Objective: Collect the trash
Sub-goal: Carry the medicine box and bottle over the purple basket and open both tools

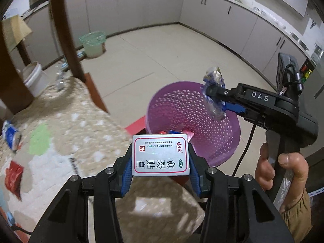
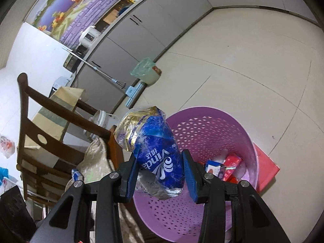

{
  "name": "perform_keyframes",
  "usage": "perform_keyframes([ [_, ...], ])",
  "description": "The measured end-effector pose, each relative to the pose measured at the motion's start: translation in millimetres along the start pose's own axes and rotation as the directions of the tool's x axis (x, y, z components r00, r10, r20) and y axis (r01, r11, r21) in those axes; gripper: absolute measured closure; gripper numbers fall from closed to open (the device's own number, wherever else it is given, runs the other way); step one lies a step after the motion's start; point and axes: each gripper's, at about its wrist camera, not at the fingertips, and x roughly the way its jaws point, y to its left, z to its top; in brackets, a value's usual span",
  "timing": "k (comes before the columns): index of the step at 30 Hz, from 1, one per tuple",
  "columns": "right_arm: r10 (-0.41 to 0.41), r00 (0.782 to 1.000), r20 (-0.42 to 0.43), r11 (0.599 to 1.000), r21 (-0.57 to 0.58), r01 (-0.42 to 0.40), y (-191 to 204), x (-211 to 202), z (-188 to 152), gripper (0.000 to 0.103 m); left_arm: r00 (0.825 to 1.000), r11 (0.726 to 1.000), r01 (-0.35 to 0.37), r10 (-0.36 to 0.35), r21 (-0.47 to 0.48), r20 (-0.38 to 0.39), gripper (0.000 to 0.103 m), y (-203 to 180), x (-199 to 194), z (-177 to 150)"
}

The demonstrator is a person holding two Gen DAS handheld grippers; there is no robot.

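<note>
Left wrist view:
- Left gripper (image 1: pixel 161 177): blue pads clamped on both sides of a silver medicine box (image 1: pixel 161 155), red border, label facing camera upside down. Box held over edge of the table (image 1: pixel 66 133), just short of the basket rim.
- Purple basket (image 1: pixel 226 141): perforated plastic, beside the table, w/ red and blue packets in the bottom. Sits on a red flat item (image 1: pixel 135 124).
- Right gripper (image 1: pixel 212 99): enters from right, marked DAS, pinching a blue wrapper (image 1: pixel 213 90) above the basket mouth. Person's hand (image 1: pixel 283 172) on its grip.
- Table: patterned cloth; blue-white packet (image 1: pixel 11 135) and red wrapper (image 1: pixel 13 177) at left edge. Chair (image 1: pixel 66 32) behind.
- Green-lined bin (image 1: pixel 93 44) and white bucket (image 1: pixel 33 77) on floor, well apart from basket.

Right wrist view:
- Right gripper (image 2: pixel 160 172): fingers narrow, closed on crumpled blue Vinda wrapper (image 2: pixel 156 147), clear-gold end sticking up.
- Basket (image 2: pixel 239 129) directly below and ahead; wrapper not in it yet. Packets (image 2: pixel 222 167) inside.
- Chair (image 2: pixel 46 125) left, cardboard on it. Mop (image 2: pixel 113 79) leaning on cabinets.
</note>
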Motion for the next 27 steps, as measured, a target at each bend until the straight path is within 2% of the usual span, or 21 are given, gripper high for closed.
perform_keyframes([
  [7, -0.045, 0.999, -0.008, 0.999, 0.018, 0.045, -11.0, 8.1, 5.1, 0.058, 0.998, 0.999, 0.019, -0.021, -0.041, -0.052, 0.057, -0.4, 38.7, 10.4],
  [13, -0.065, 0.998, -0.017, 0.997, 0.032, 0.065, -17.3, 16.3, 7.5, 0.056, 0.998, 0.997, 0.024, -0.027, -0.072, -0.050, 0.057, 0.6, 50.5, 15.4],
  [14, -0.066, 0.998, -0.016, 0.997, 0.035, 0.067, -17.9, 17.0, 8.0, 0.054, 0.998, 0.997, 0.028, -0.031, -0.072, -0.050, 0.056, 0.5, 51.0, 15.9],
  [16, -0.070, 0.998, -0.006, 0.997, 0.043, 0.071, -18.7, 17.2, 8.8, 0.037, 0.998, 0.996, 0.042, -0.046, -0.075, -0.046, 0.044, 1.1, 49.2, 15.8],
  [18, -0.070, 0.998, 0.012, 0.996, 0.056, 0.069, -19.2, 14.5, 9.6, 0.030, 0.999, 0.996, 0.037, -0.039, -0.080, -0.023, 0.037, 1.8, 44.7, 15.0],
  [23, -0.069, 0.998, 0.012, 0.997, 0.047, 0.069, -14.2, 16.3, 8.7, 0.030, 0.999, 0.996, 0.038, -0.038, -0.081, -0.008, 0.036, 5.2, 33.9, 12.5],
  [27, -0.072, 0.997, 0.010, 0.997, 0.025, 0.072, -8.6, 18.2, 6.4, 0.030, 1.000, 0.998, 0.003, -0.002, -0.069, 0.007, 0.035, 5.7, 23.6, 4.5],
])
